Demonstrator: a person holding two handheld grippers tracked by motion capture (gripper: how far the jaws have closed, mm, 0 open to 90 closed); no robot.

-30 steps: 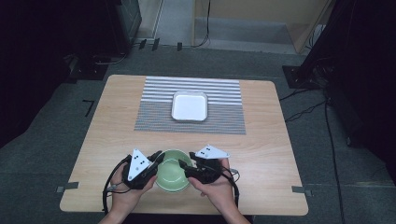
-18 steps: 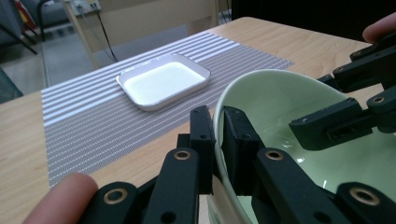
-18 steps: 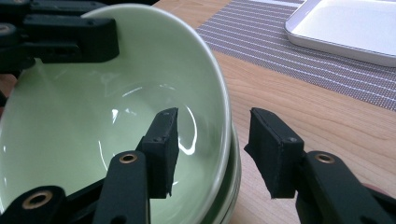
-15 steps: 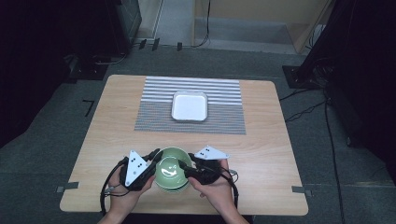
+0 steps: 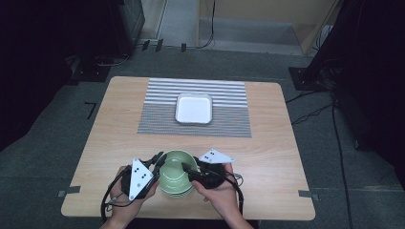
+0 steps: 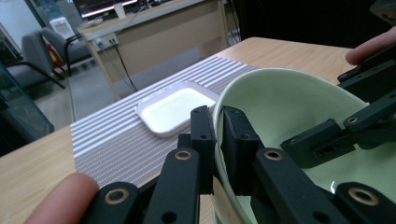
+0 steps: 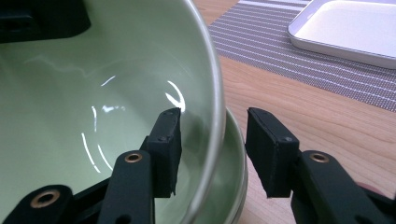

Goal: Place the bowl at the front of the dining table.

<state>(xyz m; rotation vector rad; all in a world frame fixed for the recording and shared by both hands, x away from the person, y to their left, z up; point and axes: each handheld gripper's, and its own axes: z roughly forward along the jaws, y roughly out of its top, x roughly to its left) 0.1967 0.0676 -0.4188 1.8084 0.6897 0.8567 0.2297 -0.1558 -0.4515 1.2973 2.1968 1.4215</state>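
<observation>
Pale green glazed bowls sit stacked at the wooden table's near edge, the top one tilted. Left gripper pinches its rim; right gripper straddles the opposite rim, jaws spread. No readable writing shows on the white square tray or striped mat.

A lab or studio recording space: a wooden table on grey carpet amid dark surroundings, black equipment stands at two o'clock, cables trailing at three o'clock.
</observation>
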